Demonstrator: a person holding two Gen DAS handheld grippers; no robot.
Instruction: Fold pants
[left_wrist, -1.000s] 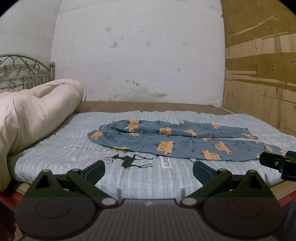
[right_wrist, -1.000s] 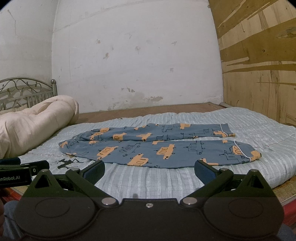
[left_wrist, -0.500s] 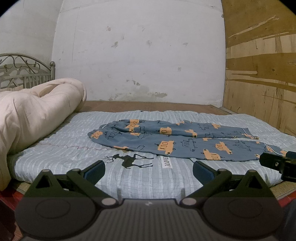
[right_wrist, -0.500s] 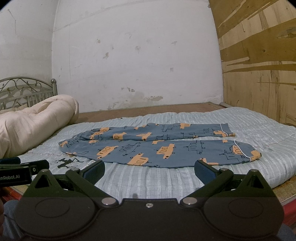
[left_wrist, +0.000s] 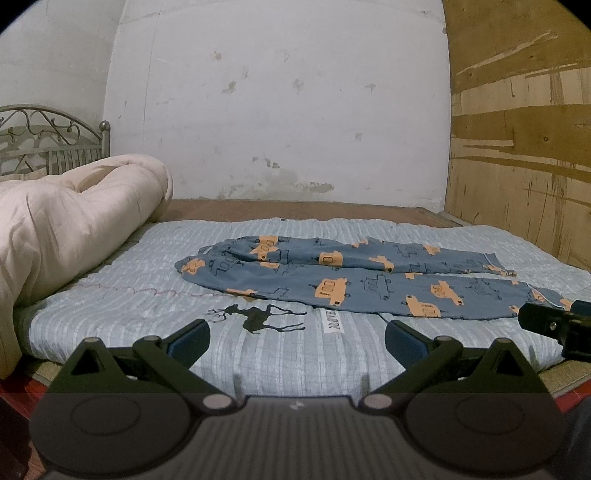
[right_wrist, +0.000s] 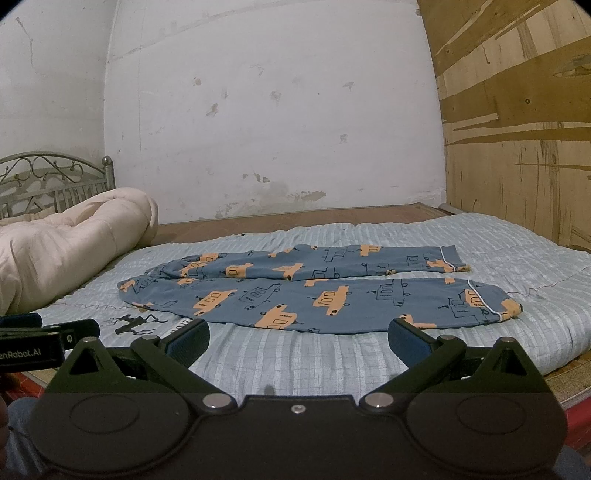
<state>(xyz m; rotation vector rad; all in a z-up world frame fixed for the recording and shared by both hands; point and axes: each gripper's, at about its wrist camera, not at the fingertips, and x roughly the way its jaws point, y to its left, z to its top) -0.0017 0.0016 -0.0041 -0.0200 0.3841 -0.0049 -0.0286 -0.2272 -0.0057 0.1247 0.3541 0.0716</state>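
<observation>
Blue cotton pants with orange cars (right_wrist: 317, 295) lie flat on the bed (right_wrist: 295, 362) — ready for folding; both hand-held grippers, left (left_wrist: 297, 341) and right (right_wrist: 299, 343), gape wide, empty.

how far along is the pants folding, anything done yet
Barely started. Done: the blue car-print pants lie spread flat on the light blue bedspread, legs side by side, no fold made. In hand: nothing; the left tool and right tool are both open, short of the fabric at the near edge of the bed. Left: every fold.
</observation>
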